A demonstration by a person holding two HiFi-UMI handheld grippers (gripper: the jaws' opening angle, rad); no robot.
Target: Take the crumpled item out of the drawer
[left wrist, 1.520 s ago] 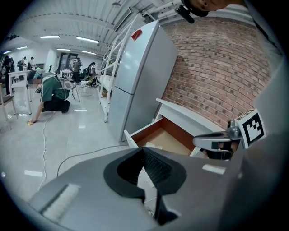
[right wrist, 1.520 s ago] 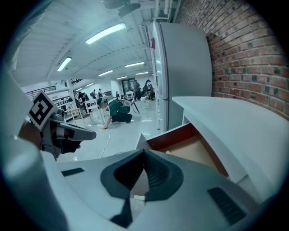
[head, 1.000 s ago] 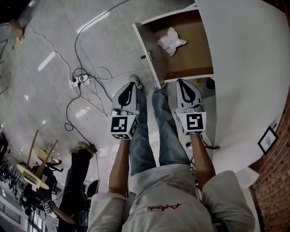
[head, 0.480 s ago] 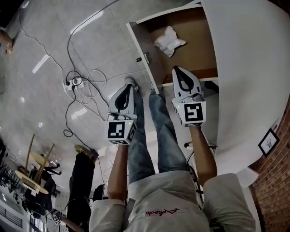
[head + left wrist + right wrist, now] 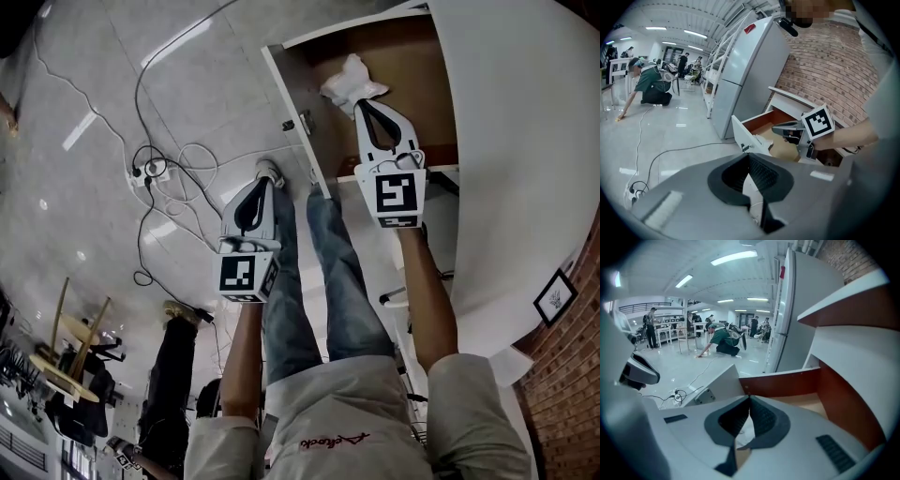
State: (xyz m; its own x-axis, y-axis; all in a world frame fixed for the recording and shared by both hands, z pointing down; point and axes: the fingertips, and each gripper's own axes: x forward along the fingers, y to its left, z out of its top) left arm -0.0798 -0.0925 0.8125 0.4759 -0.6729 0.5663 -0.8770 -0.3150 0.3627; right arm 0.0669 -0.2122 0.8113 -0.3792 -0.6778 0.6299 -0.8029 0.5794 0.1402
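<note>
Head view: jaws all clenched; right gripper point(image 5: 360, 103) past drawer point(image 5: 292, 94) edge, by crumpled item point(image 5: 348, 82).

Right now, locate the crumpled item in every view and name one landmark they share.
Head view: crumpled item top centre in the drawer, just ahead of the right gripper.
Left gripper view: crumpled item, likely the pale patch behind the drawer front, centre.
Right gripper view: crumpled item, white through the gap under the shut jaws.
Shared landmark: drawer front.
</note>
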